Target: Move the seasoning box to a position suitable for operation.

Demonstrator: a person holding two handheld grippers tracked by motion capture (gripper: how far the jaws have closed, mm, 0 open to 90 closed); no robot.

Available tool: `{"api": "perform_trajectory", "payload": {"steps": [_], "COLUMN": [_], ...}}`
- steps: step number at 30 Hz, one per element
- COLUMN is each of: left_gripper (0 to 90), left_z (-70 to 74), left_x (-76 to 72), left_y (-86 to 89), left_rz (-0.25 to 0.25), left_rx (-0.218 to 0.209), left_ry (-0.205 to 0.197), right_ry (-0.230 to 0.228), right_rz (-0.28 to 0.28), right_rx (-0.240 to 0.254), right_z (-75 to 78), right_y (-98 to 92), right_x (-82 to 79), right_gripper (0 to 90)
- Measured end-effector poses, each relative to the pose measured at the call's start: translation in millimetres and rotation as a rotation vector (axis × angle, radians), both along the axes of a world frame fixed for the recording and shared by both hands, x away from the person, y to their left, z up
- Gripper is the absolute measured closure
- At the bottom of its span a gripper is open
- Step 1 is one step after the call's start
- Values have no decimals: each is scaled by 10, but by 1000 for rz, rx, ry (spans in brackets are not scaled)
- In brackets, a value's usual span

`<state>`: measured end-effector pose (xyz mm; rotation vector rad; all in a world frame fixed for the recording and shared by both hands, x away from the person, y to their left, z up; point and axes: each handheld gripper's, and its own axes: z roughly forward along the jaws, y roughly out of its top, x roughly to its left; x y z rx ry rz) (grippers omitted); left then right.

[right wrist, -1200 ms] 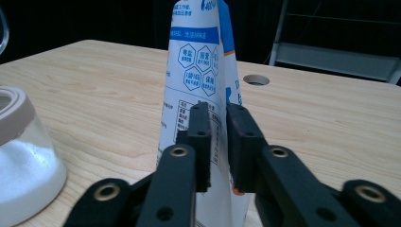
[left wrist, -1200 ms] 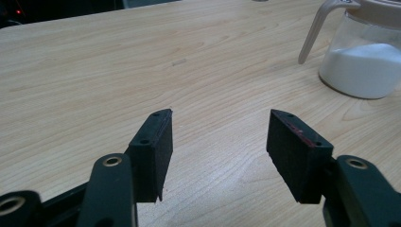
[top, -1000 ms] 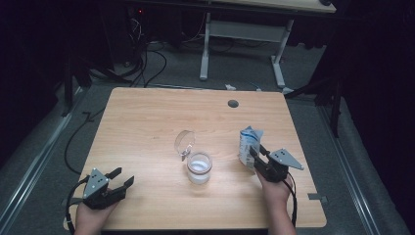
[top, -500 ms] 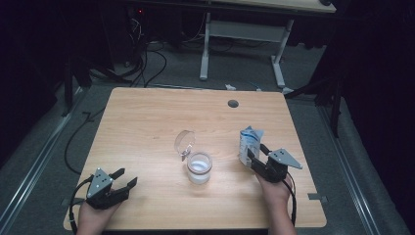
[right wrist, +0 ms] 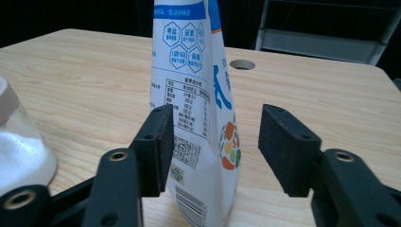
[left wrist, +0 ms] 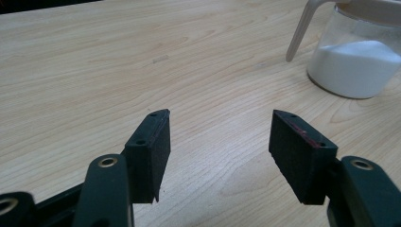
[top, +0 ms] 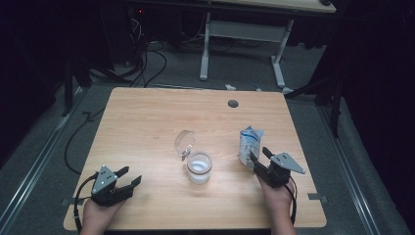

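Two claws sit low over the table. The left claw is spread over bare wood. The right claw, its jaws just closing, straddles the upright bag without pinching; its view shows the label. Beyond stands the jar of white powder.

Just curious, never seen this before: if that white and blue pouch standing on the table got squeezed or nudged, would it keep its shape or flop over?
The pouch looks like thin printed film, so it would probably dent when squeezed. It stands tall on a narrow base, so a sideways nudge may well tip it. It seems light.
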<state>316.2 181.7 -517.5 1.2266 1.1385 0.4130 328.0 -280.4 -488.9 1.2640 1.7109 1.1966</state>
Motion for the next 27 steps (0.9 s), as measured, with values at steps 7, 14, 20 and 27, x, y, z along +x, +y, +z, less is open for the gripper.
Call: {"api": "perform_trajectory", "payload": {"steps": [7, 14, 20, 27], "left_gripper": [381, 375, 368, 371], "left_z": [-10, -1, -14, -11], "left_x": [50, 137, 211, 259], "left_y": [-94, -196, -299, -359], "left_rz": [-13, -34, -45, -46], "left_rx": [13, -6, 5, -9], "left_ry": [3, 15, 28, 43], "right_ry": [0, 10, 9, 21], "right_rz": [-8, -17, -22, 0], "right_rx": [-29, -59, -81, -107], "right_z": [28, -5, -18, -53], "right_y": [7, 11, 7, 83], "right_x": [-116, -220, -329, -423], "right_gripper": [514, 521, 532, 554]}}
